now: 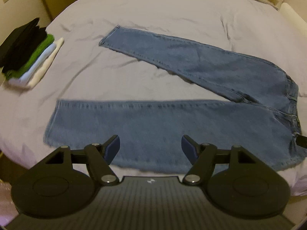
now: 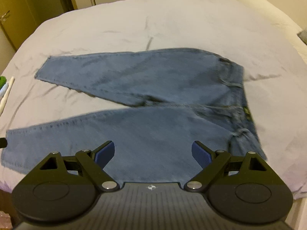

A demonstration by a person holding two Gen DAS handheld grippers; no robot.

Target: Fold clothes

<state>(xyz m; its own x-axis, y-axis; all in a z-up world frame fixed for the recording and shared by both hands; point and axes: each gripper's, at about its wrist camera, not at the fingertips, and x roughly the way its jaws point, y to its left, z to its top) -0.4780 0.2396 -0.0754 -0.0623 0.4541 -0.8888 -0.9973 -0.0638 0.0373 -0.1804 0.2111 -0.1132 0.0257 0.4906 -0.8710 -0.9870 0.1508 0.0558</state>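
A pair of blue jeans (image 1: 172, 118) lies spread flat on the bed (image 1: 153, 9), legs splayed in a V, waistband to the right and both hems to the left; the near leg runs along the bed's front edge, the far leg angles away. The left tool (image 1: 150, 147) hovers over the near leg, jaws wide apart, nothing between them. The right tool (image 2: 153, 151) hangs over the near leg closer to the seat, likewise spread and empty. The jeans lie unfolded; judging from that, bringing one leg onto the other seems the likely step, and doing it well would mean pinching hem and waist ends together so the seams line up and the denim does not bunch. The left view alone shows the whole stack of folded clothes (image 1: 28, 55), black on green, pale blue and white, at the bed's left side. The right view shows the waistband (image 2: 236, 88) more plainly.
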